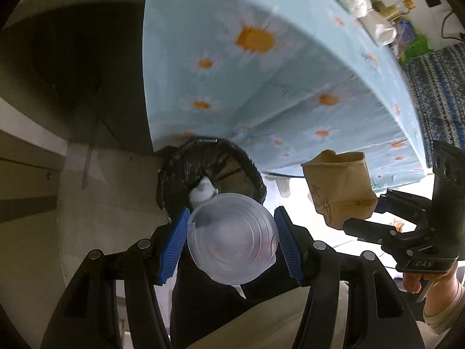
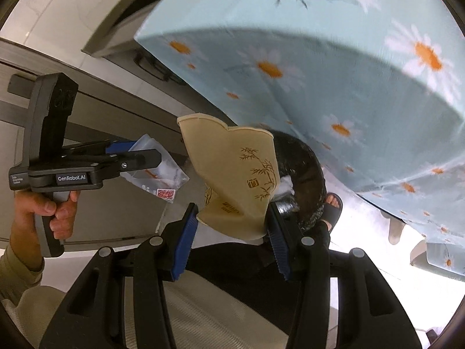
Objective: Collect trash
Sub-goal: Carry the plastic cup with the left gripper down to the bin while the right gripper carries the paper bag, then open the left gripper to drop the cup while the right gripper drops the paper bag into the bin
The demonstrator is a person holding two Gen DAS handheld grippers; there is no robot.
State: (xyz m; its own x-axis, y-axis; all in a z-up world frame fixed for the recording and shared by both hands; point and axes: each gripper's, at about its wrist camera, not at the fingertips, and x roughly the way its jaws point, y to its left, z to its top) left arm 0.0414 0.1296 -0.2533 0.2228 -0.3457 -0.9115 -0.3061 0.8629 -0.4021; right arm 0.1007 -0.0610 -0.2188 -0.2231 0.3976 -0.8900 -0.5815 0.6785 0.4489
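Observation:
My left gripper (image 1: 231, 240) is shut on a clear plastic cup (image 1: 232, 238), bottom toward the camera, held just above a black-lined trash bin (image 1: 180, 171) on the floor. A white crumpled tissue (image 1: 203, 190) lies in the bin. My right gripper (image 2: 232, 228) is shut on a crushed tan paper cup (image 2: 232, 174) with a bamboo print, beside the bin (image 2: 305, 168). The right gripper (image 1: 360, 215) with the paper cup (image 1: 340, 186) also shows in the left wrist view. The left gripper (image 2: 139, 157) shows in the right wrist view holding the clear cup (image 2: 158, 174).
A table with a light blue daisy tablecloth (image 1: 261, 72) hangs over the bin. Bottles and packets (image 1: 375, 3) stand on its far side. A grey cabinet (image 2: 87, 110) is on the left. A sandalled foot (image 2: 331, 206) is next to the bin.

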